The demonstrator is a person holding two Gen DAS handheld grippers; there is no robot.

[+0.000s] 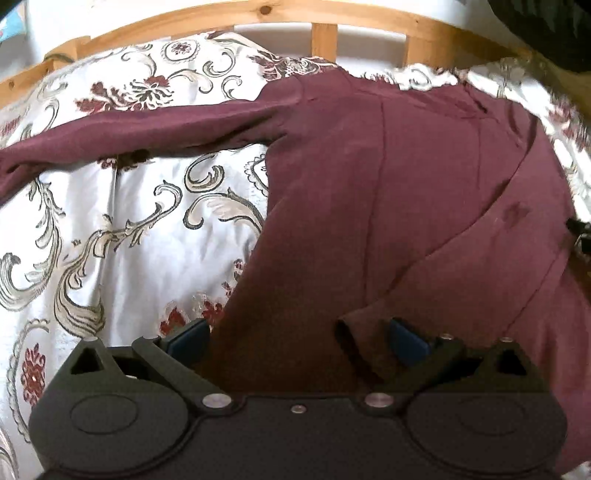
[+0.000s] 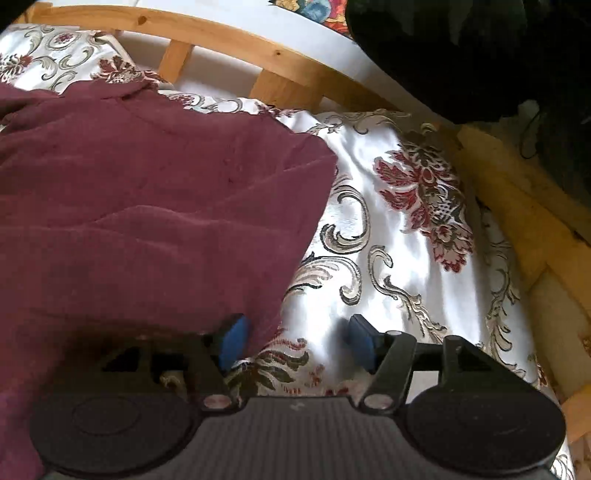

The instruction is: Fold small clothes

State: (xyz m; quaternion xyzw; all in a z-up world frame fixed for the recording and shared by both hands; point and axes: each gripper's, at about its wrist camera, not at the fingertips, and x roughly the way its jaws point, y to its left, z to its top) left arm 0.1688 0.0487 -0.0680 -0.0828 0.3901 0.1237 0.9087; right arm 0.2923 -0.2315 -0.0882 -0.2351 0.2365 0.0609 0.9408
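Observation:
A maroon long-sleeved top (image 1: 388, 184) lies spread on a floral satin bedspread (image 1: 147, 229). One sleeve (image 1: 129, 129) stretches out to the left. The other sleeve is folded across the body, its cuff (image 1: 351, 328) near my left gripper (image 1: 295, 339). The left gripper is open, its blue pads either side of the top's lower part, holding nothing. In the right wrist view the top (image 2: 147, 206) fills the left half. My right gripper (image 2: 295, 341) is open over the top's right edge, its left pad (image 2: 232, 341) at the cloth and its right pad (image 2: 364, 341) above the bedspread (image 2: 399, 251).
A wooden slatted bed frame (image 1: 325, 40) runs along the far side, and it also shows in the right wrist view (image 2: 221, 33). A dark bulky object (image 2: 480, 55) hangs at the upper right. The bed's wooden side rail (image 2: 517, 206) is on the right.

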